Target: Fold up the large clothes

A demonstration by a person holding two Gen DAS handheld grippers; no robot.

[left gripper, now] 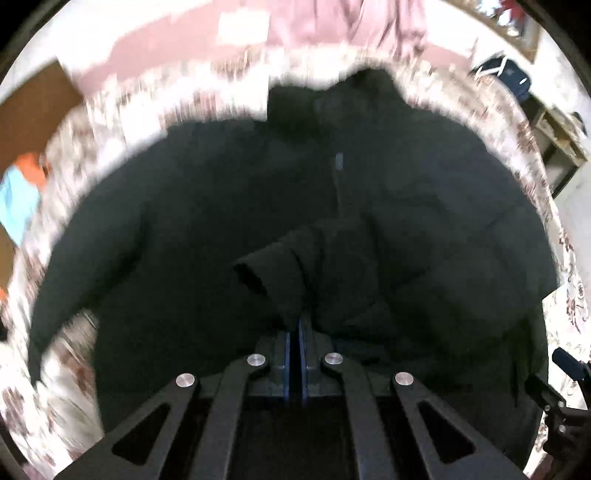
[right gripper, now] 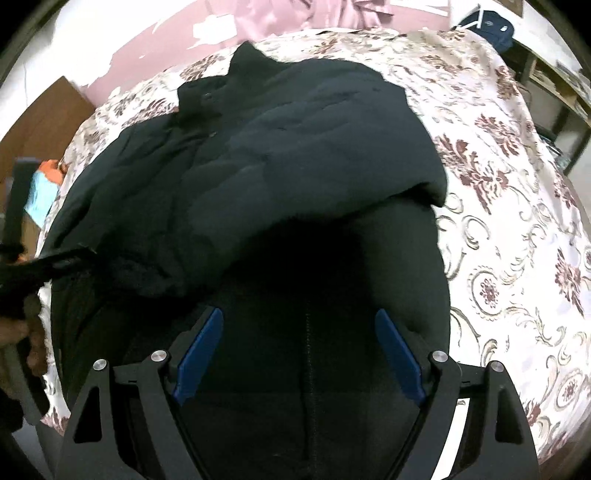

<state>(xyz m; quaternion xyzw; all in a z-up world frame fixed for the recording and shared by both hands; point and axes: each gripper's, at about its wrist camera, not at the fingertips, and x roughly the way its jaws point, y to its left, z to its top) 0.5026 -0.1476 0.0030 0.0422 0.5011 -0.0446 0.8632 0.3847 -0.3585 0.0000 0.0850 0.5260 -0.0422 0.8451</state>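
I count one garment on my feeds: a black jacket (right gripper: pixel 295 155) spread over the middle of the bed, on one floral bedsheet (right gripper: pixel 517 229). My left gripper (left gripper: pixel 295 325) has its two blue pads pressed together, pinching a fold of the jacket's fabric; a cuffed sleeve (left gripper: pixel 273 273) sits bunched just beyond the tips. That view is smeared with blur around the rim. My right gripper (right gripper: pixel 299 350) stands spread, its two blue pads (right gripper: pixel 201 354) well apart with dark fabric under the gap and nothing pinched. A zip line (right gripper: pixel 307 354) runs down the jacket between them. Near the bed's far right corner I see one dark blue bag (right gripper: pixel 495 27). Off the left edge lies one orange-and-light-blue item (right gripper: pixel 42 184), too small to name. A hand (right gripper: pixel 26 332) shows at the left rim.
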